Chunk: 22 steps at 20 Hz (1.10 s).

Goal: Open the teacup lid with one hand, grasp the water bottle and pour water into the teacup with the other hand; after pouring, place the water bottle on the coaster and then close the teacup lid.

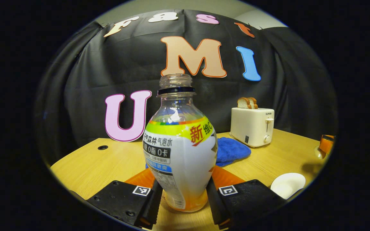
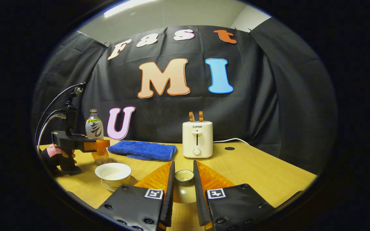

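Gripping: left gripper (image 1: 182, 195) pinches the water bottle (image 1: 180, 150) low on its body, both black fingers pressed to its sides; right gripper (image 2: 183, 192) pinches the teacup lid (image 2: 184, 190) between its fingers, held off the cup
Hidden: bottle base cut off behind the fingers in the left gripper view; whether it rests on the table cannot be told there; coaster not made out with certainty
Far view: in the right gripper view the left gripper (image 2: 100, 146) and a hand (image 2: 56, 154) sit at the left, bottle upright
Teacup: white teacup (image 2: 113, 172), open, on its saucer (image 2: 106, 186), near the bottle
Shapes: bottle clear plastic, bulbous, capless, glossy label; lid pale ceramic, domed with a ringed knob
Surface: light wood-grain table (image 2: 255, 173)
Beyond: blue towel (image 2: 143, 149), soft and folded; cream toaster (image 2: 197, 139) with bread slices, against black cloth
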Motion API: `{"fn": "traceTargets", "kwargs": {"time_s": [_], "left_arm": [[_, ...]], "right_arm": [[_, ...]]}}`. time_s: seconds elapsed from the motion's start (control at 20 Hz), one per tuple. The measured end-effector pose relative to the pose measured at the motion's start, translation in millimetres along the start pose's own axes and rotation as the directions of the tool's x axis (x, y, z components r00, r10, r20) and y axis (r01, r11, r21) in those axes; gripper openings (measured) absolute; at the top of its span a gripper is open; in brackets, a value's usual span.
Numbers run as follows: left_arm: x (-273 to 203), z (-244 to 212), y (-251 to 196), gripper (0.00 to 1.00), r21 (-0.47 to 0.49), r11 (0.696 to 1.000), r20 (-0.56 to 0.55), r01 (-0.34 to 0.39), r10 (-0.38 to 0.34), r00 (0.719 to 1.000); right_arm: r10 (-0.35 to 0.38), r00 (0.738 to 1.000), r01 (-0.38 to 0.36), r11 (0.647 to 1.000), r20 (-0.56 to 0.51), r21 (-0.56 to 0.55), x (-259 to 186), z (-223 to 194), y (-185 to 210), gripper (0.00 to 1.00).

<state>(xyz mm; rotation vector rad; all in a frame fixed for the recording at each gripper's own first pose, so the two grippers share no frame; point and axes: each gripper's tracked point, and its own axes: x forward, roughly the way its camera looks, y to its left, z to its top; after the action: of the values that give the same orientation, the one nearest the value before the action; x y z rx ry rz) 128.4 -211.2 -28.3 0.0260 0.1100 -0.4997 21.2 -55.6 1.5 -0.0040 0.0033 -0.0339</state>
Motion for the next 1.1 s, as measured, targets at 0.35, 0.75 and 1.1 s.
{"fn": "traceTargets", "kwargs": {"time_s": [0.35, 0.75, 1.1], "left_arm": [[3, -7, -1, 0.65, -0.002, 1.0, -0.016, 0.002, -0.002, 1.0], [3, -13, -5, 0.78, -0.004, 1.0, -0.024, 0.006, -0.006, 1.0], [-7, 0, 1, 0.92, -0.026, 0.999, 0.063, -0.022, 0.023, 0.998]], "right_arm": [[0.0, 1.0, 0.0, 1.0, 0.0, 0.0, 0, 0, 0, 0.35], [0.0, 1.0, 0.0, 1.0, 0.001, 0.0, 0, 0, 0, 0.35], [0.001, 1.0, -0.001, 1.0, 0.001, 0.0, 0, -1, 0, 0.35]]}}
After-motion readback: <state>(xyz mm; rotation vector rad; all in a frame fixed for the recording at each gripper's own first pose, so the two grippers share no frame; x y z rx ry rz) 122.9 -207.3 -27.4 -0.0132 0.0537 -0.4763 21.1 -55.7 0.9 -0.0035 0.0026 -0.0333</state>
